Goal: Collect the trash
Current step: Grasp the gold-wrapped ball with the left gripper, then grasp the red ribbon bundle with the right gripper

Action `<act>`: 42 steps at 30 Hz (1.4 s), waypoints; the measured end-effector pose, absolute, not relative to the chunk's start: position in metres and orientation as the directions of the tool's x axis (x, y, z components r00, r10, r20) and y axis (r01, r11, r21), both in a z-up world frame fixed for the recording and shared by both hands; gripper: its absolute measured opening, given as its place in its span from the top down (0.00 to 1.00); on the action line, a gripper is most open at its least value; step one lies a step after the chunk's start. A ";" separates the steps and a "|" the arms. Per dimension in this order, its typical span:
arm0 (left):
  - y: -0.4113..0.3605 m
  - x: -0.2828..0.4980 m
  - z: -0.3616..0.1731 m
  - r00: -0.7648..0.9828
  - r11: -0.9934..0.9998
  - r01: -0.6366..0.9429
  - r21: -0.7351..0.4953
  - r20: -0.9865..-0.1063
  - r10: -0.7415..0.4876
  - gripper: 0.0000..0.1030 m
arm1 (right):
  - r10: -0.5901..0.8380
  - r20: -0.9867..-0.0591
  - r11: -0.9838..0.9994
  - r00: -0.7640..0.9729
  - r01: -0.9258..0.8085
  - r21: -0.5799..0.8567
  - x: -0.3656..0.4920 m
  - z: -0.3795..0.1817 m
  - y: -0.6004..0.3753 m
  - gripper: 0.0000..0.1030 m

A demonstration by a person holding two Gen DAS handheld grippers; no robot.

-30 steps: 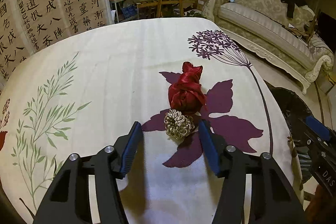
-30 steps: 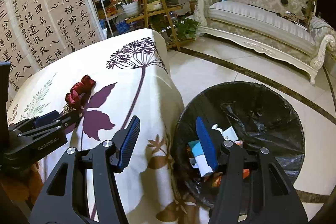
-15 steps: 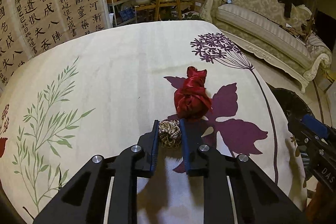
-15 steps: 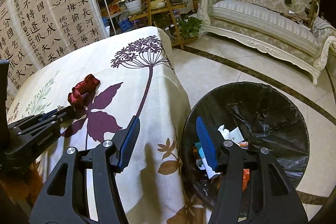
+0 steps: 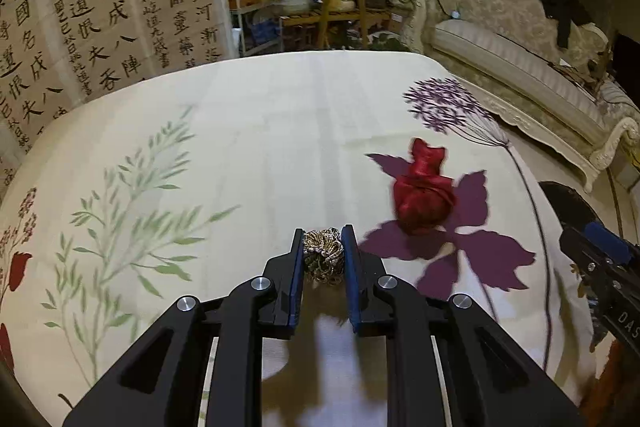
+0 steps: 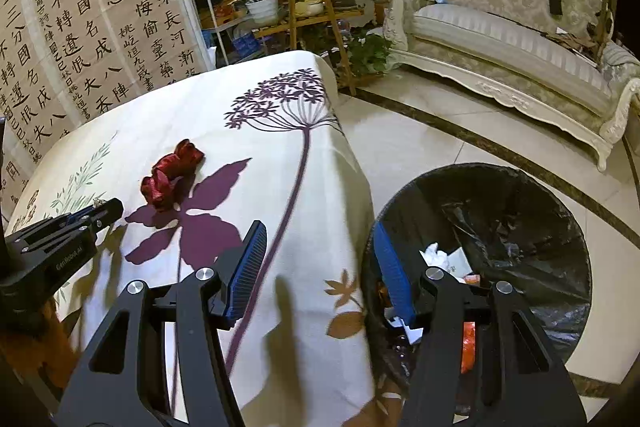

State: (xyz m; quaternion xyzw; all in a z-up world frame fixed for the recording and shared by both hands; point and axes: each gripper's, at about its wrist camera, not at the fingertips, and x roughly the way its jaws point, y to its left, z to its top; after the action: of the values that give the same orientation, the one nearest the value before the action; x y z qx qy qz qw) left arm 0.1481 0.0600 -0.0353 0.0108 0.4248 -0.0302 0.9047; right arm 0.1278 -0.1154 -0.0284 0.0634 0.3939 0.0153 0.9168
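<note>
Several scraps fill the black-lined bin; left hand-held gripper clamps a gold scrunchie, right hand-held gripper half-open, empty.

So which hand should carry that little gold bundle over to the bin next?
The left. Its gripper is already shut on the gold bundle, so it probably just needs to swing across to the bin. The right gripper is open and empty, over the table edge beside the bin.
</note>
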 end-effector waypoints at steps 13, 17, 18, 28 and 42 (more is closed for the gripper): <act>0.114 0.151 -0.036 0.642 0.999 -0.040 0.006 -0.766 0.030 0.82 | 0.133 -0.714 0.991 0.687 -0.070 0.117 0.152 -0.019 -0.067 0.47; 0.131 0.152 -0.036 0.640 0.998 -0.064 0.011 -0.767 0.050 0.82 | 0.146 -0.718 0.989 0.680 -0.093 0.113 0.163 -0.019 -0.049 0.47; 0.136 0.152 -0.036 0.640 0.997 -0.072 0.014 -0.766 0.057 0.82 | 0.148 -0.720 0.989 0.678 -0.098 0.110 0.167 -0.019 -0.043 0.47; 0.176 0.153 -0.034 0.643 0.991 -0.136 0.017 -0.759 0.101 0.82 | 0.160 -0.737 0.987 0.656 -0.125 0.103 0.190 -0.025 -0.011 0.47; 0.196 0.156 -0.037 0.640 0.987 -0.159 -0.011 -0.763 0.094 0.82 | 0.130 -0.766 0.990 0.630 -0.121 0.068 0.198 -0.033 0.006 0.47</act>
State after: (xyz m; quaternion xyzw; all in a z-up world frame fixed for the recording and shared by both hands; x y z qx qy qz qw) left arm 0.1555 0.1961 -0.0368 -0.0386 0.4187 0.0700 0.9046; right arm 0.1983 0.0063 -0.0328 0.0052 0.4247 0.0693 0.9027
